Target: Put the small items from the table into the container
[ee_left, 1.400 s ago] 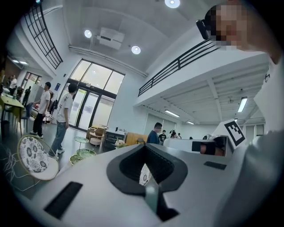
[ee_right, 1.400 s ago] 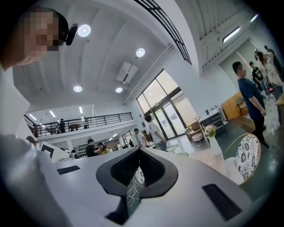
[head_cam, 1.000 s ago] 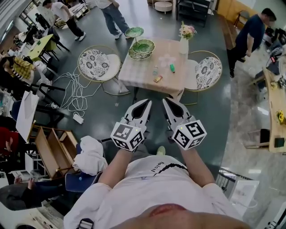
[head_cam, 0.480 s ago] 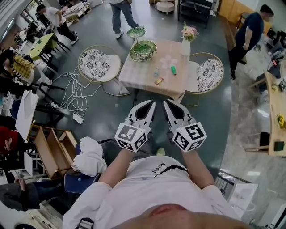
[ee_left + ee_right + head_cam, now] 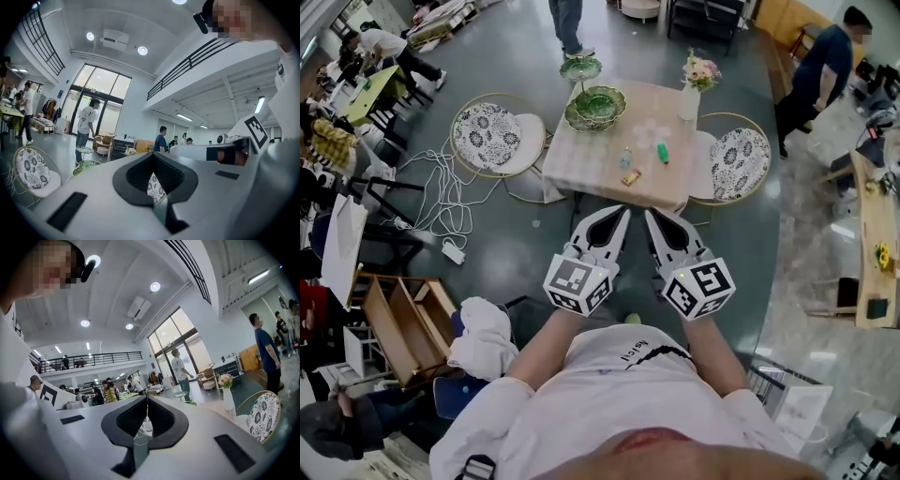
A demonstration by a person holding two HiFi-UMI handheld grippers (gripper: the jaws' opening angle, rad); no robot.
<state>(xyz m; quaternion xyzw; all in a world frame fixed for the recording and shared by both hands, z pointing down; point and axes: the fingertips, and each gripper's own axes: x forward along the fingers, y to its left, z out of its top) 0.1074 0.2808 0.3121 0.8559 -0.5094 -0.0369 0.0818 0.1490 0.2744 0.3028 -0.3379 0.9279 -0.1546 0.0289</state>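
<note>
Table [image 5: 581, 155] straight ahead, left chair [image 5: 492, 136] and right chair [image 5: 738, 159] flanking it. On the table: bowls [image 5: 595, 105] at far-left corner, vase [image 5: 690, 98] far-right, small items [image 5: 630, 177] mid-table. Left gripper [image 5: 622, 212] and right gripper [image 5: 648, 213] side by side before the near edge.

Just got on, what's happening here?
A person holds a claw in each hand. The left claw and right claw are both shut and empty, pointing toward a table ahead. Three small items lie on it near green bowls and a vase. Nothing is picked up yet.
</note>
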